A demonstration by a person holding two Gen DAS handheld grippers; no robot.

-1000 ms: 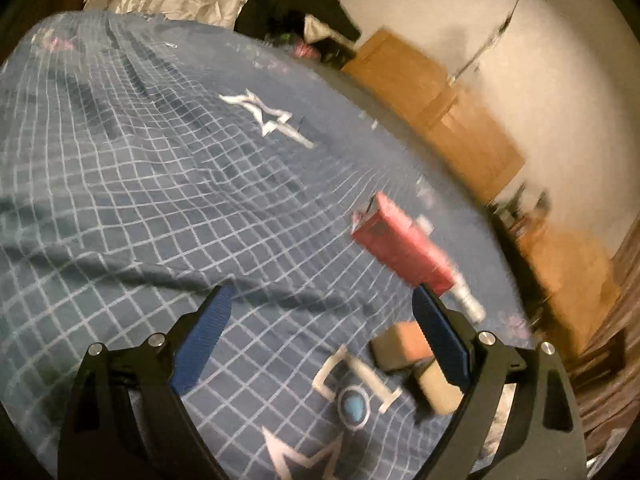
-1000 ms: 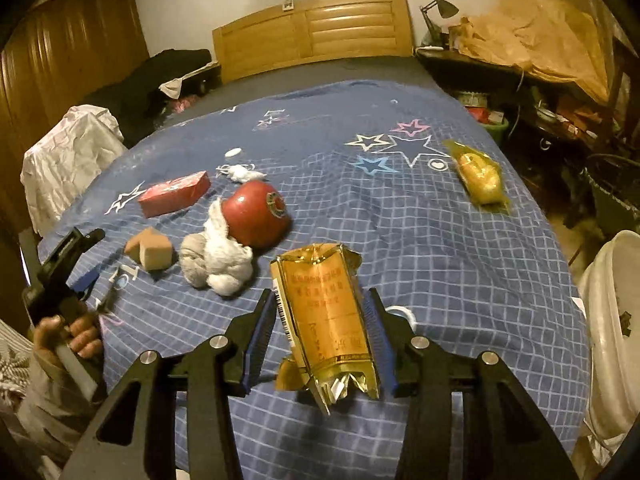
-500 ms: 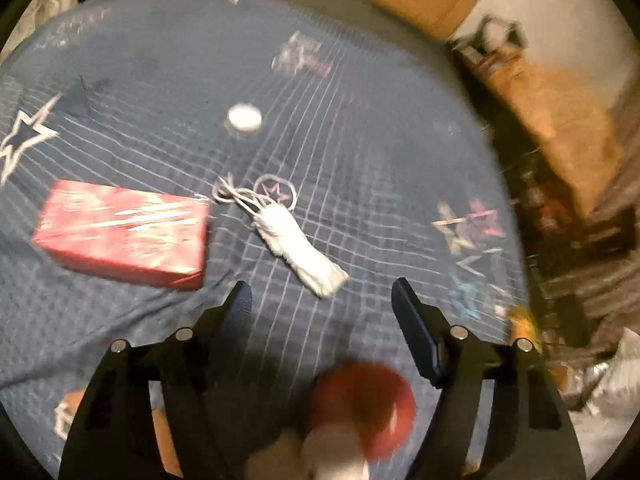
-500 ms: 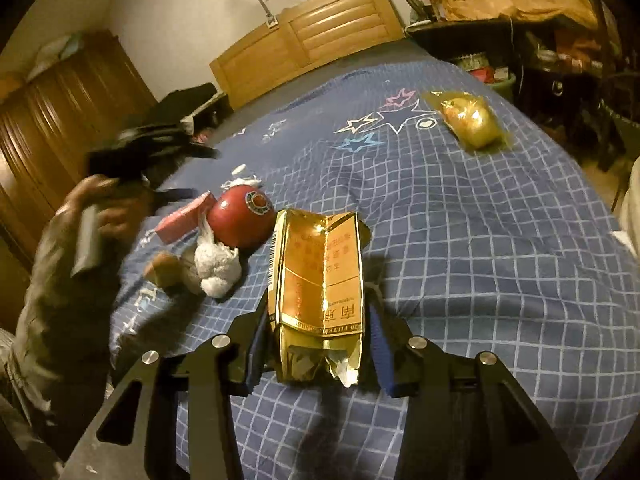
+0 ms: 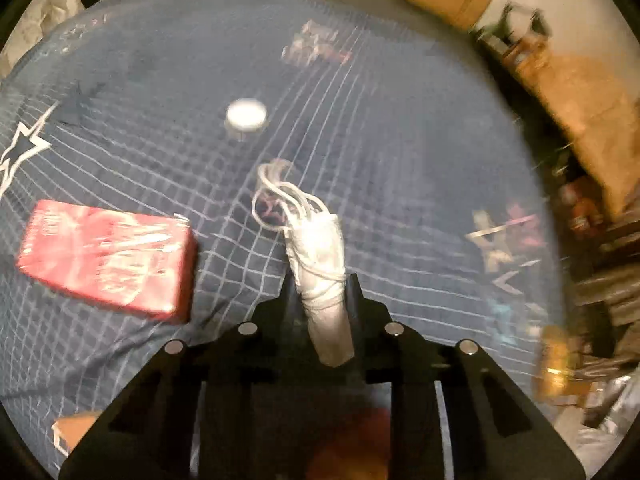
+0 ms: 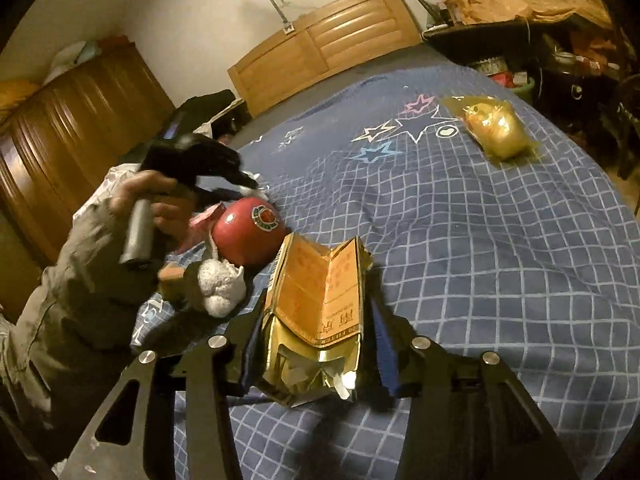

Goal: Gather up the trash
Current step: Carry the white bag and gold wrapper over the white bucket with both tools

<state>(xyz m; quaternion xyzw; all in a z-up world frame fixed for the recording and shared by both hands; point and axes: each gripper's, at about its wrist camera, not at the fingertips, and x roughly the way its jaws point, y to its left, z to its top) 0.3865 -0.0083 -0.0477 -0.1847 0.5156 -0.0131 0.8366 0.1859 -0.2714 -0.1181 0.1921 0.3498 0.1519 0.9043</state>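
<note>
My left gripper is shut on a rolled white face mask with its ear loops trailing forward, just above the blue checked bedspread. A red box lies to its left and a white cap farther ahead. My right gripper is shut on a torn gold cigarette carton. Left of it lie a red apple and a crumpled white tissue. The left gripper shows there, held by a hand beyond the apple.
A yellow plastic-wrapped item lies on the far right of the bed. A brown block sits at the lower left. A wooden headboard, a wardrobe and a cluttered desk surround the bed.
My left gripper swung over the bed, reached the white mask and closed on it. My right gripper still holds the gold carton, tilted slightly.
</note>
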